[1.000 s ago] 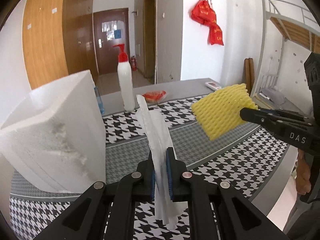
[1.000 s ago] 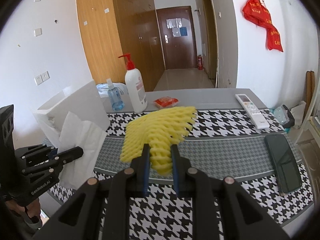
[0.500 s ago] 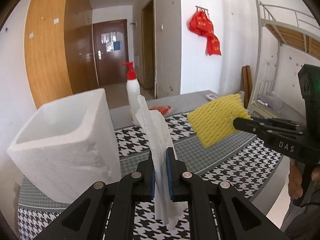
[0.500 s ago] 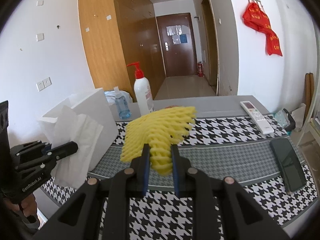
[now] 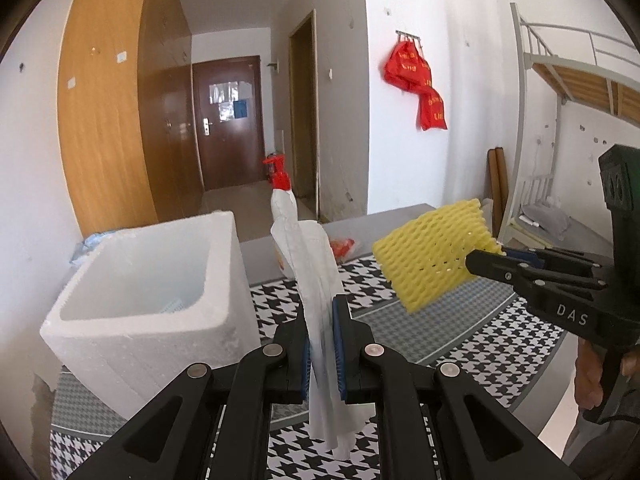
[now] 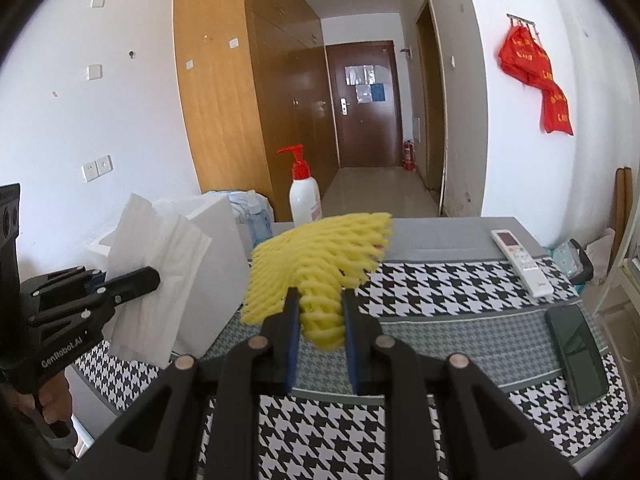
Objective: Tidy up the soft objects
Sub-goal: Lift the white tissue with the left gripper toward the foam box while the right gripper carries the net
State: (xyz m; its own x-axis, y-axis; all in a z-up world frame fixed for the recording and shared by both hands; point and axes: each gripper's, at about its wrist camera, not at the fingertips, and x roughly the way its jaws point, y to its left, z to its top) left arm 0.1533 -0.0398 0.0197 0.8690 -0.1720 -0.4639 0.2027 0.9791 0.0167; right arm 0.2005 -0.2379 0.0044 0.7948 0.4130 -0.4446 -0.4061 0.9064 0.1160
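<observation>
My left gripper [image 5: 321,312] is shut on a white paper tissue [image 5: 316,276] that stands up between its pads and hangs below them. In the right wrist view the same tissue [image 6: 156,276] spreads out beside the left gripper [image 6: 154,276]. My right gripper [image 6: 318,300] is shut on a yellow foam net [image 6: 320,256], held above the table. From the left wrist view the foam net [image 5: 432,256] hangs to the right of the tissue, pinched by the right gripper [image 5: 476,262]. An open white foam box [image 5: 144,300] stands on the table left of both grippers.
A houndstooth cloth [image 6: 440,288] covers the table. A pump bottle [image 6: 305,196] and a small blue bottle [image 6: 256,220] stand at the back, next to a red packet [image 5: 346,246]. A remote [image 6: 520,260] and a dark phone [image 6: 576,356] lie at the right. A hand [image 5: 592,384] holds the right gripper.
Both grippers have risen with the tissue and the foam net in them. The left wrist view now looks down into the foam box's open top instead of at its side.
</observation>
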